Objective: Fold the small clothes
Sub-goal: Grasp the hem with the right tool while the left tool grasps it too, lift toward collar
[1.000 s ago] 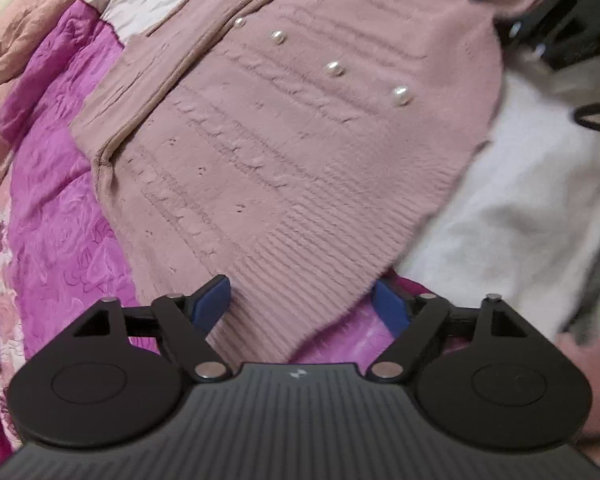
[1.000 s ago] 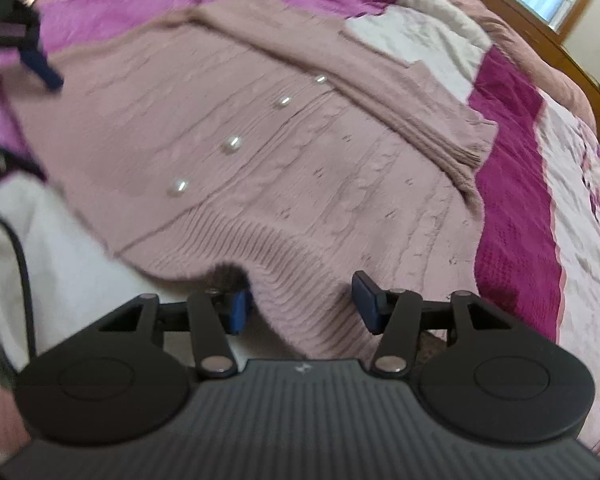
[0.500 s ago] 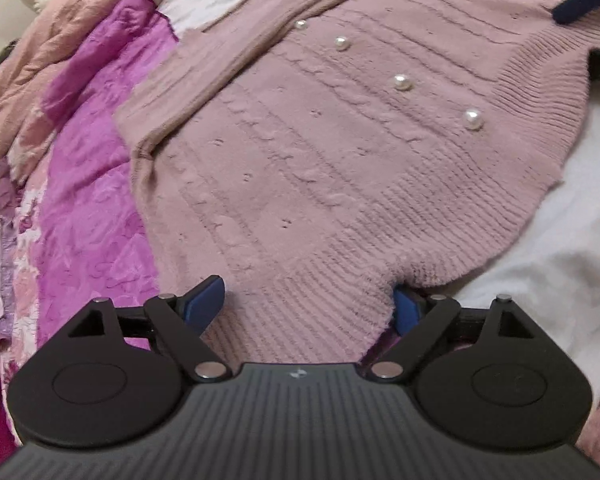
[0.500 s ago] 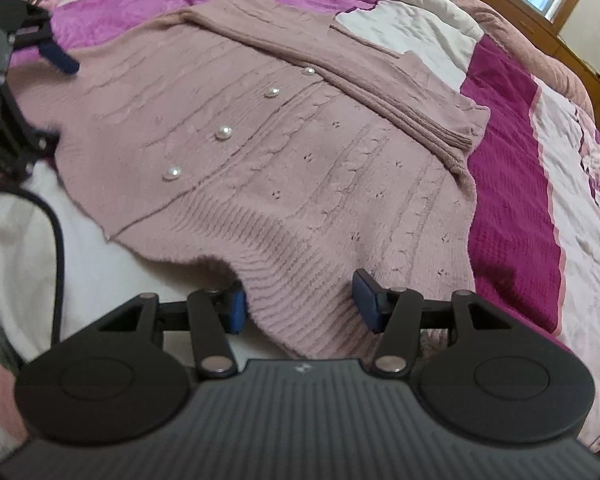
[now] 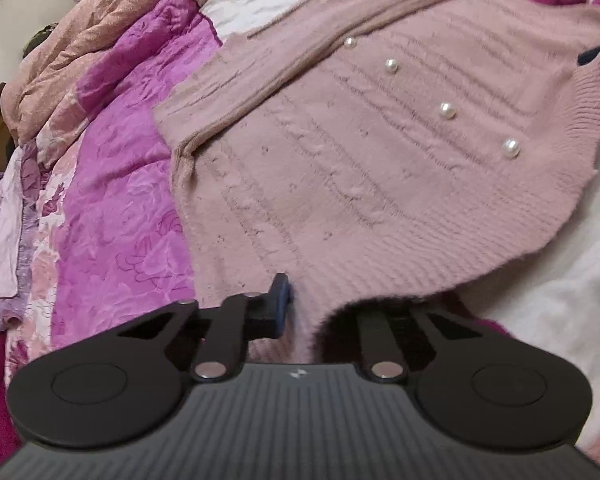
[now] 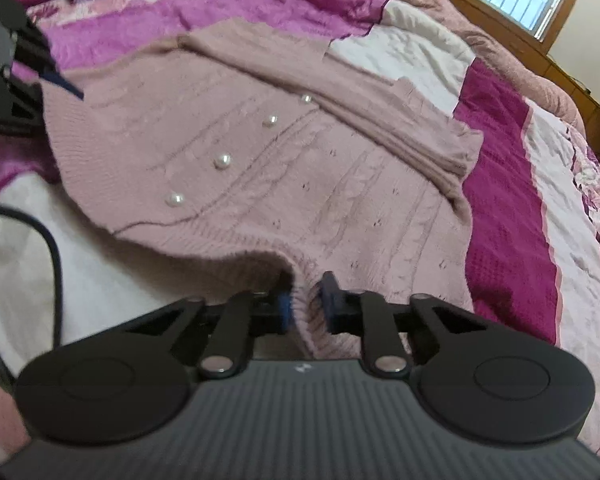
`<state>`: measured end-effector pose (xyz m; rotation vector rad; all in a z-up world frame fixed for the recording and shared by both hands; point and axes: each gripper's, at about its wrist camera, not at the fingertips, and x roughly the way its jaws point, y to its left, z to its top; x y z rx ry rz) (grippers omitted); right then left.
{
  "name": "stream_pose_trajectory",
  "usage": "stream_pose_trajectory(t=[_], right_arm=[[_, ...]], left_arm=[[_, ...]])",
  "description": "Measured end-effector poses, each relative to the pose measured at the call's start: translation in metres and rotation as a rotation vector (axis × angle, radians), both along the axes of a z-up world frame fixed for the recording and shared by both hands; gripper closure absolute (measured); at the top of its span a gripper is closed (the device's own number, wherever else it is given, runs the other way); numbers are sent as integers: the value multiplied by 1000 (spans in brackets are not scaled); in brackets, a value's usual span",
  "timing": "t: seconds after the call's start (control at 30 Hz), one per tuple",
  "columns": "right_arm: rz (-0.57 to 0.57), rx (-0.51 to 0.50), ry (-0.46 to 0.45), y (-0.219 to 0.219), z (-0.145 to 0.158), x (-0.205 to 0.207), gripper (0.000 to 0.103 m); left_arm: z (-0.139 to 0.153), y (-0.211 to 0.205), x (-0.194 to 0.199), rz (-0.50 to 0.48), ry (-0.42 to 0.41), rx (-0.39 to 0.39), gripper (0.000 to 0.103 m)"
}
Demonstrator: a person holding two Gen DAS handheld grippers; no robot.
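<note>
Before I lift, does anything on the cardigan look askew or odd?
Nothing damaged. The pink cardigan lies flat with sleeves folded across its front, pearl buttons fastened. Both hand-held grippers have just closed onto the ribbed hem: left hand-held gripper, right hand-held gripper. The hem puckers there.

Black ribbed left gripper (image 5: pixel 300 316) with silver screws, blue pads.

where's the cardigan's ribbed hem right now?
The ribbed hem runs along the cardigan's near edge in both wrist views, over the bedspread. The left gripper and right gripper each pinch it.
</note>
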<state>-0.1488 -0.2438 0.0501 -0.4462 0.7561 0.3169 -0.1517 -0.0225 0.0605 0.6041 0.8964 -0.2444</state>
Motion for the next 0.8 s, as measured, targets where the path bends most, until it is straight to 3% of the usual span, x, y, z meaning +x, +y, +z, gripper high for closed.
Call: stream_pose_trajectory(t=[0.3, 0.6, 0.8], right_arm=[[-83, 80, -113, -8, 23, 11, 96], [-108, 90, -235, 0, 43, 27, 96], [-140, 91, -340, 3, 53, 42, 96]], left_arm=[[35, 11, 7, 127, -108, -156, 93], [63, 18, 20, 206, -205, -242, 94], [72, 25, 40, 287, -205, -323, 96]])
